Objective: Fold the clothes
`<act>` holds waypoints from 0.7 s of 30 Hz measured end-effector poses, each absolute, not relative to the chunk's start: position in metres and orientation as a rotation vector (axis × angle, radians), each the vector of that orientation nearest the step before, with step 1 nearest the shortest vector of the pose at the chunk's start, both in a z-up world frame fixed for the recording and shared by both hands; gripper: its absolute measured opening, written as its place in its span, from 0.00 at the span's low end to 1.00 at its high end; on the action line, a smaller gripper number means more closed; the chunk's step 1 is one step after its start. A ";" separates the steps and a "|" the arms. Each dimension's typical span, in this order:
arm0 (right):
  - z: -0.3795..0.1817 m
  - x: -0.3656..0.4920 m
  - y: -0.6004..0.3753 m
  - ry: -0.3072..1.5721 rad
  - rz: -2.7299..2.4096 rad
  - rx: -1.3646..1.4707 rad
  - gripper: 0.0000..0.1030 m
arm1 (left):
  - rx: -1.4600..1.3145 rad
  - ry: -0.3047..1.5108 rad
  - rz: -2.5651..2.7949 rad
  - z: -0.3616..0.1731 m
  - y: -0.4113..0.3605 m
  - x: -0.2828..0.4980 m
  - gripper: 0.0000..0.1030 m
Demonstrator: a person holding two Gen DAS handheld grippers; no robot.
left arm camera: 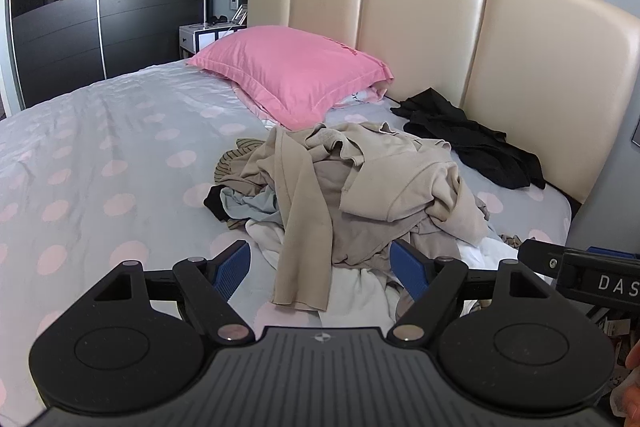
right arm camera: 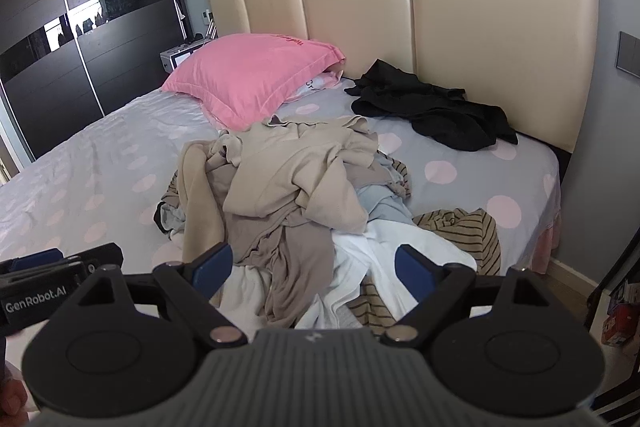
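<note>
A jumbled pile of clothes (left arm camera: 360,187) lies on the bed, mostly beige tops over white, pale blue and striped pieces. In the right wrist view the same pile (right arm camera: 288,187) spreads toward me, with a striped garment (right arm camera: 468,231) at its right. A black garment (left arm camera: 472,139) lies apart by the headboard, also seen as the black garment (right arm camera: 432,107). My left gripper (left arm camera: 322,269) hovers open above the near edge of the pile, holding nothing. My right gripper (right arm camera: 312,271) is open too, over white cloth, its blue pads apart from the fabric.
A pink pillow (left arm camera: 292,71) rests at the head of the bed (left arm camera: 100,155), against a cream padded headboard (left arm camera: 420,27). A dark sliding wardrobe (left arm camera: 60,7) and a small nightstand (left arm camera: 200,35) stand at the left. The bed's right edge (right arm camera: 552,195) drops to the floor.
</note>
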State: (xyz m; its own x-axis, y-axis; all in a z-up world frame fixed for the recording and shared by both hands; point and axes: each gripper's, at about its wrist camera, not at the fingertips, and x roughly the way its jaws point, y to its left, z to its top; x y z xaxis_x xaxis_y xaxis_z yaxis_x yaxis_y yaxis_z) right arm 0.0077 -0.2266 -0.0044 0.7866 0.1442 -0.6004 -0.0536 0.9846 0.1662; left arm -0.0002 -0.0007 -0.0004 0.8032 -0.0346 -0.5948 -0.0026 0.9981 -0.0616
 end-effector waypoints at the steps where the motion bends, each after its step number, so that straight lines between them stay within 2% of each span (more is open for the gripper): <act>1: -0.004 0.008 -0.226 0.657 0.108 0.141 0.87 | -0.054 0.638 -0.014 -0.001 -0.001 0.000 0.74; 21: -0.003 0.007 -0.222 0.648 0.130 0.109 0.87 | -0.038 0.641 -0.007 -0.001 0.000 -0.001 0.74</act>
